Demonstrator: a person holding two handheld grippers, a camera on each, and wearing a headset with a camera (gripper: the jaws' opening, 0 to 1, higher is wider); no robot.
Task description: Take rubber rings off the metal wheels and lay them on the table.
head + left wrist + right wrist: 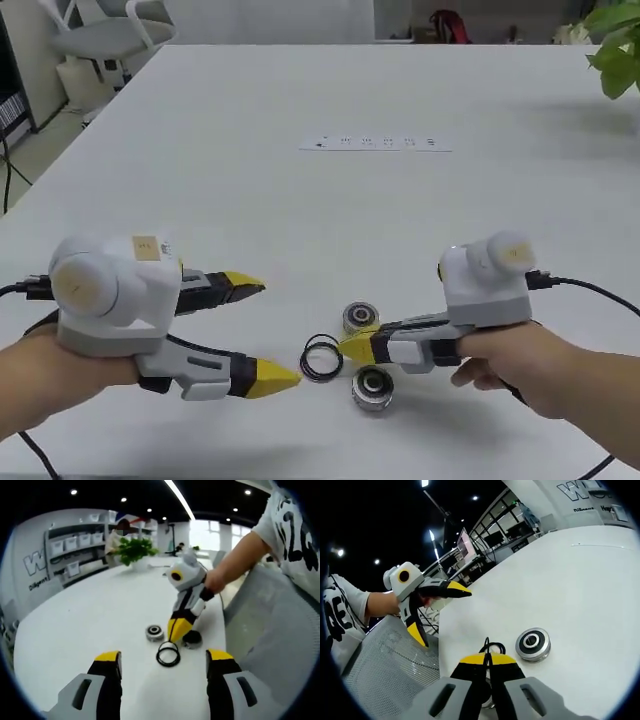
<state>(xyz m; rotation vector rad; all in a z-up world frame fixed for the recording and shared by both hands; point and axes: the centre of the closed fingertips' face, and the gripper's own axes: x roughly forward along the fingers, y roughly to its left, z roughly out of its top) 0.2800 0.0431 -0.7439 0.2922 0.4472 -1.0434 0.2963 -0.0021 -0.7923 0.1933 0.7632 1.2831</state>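
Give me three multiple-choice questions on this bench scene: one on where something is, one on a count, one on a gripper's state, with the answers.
1. Where are the rubber rings?
A. on the table beside the metal wheels
B. on the chair
C. under the plant

2. How many metal wheels stand on the table?
A. one
B. two
C. four

3. How is the left gripper?
A. shut on a wheel
B. shut on a ring
C. open, holding nothing

Answers:
1 A: the black rings lie by the wheels, one seemingly pinched in the shut tips of the right gripper.
2 B: one wheel lies farther off and one nearer.
3 C: its yellow-tipped jaws stand wide apart in the left gripper view.
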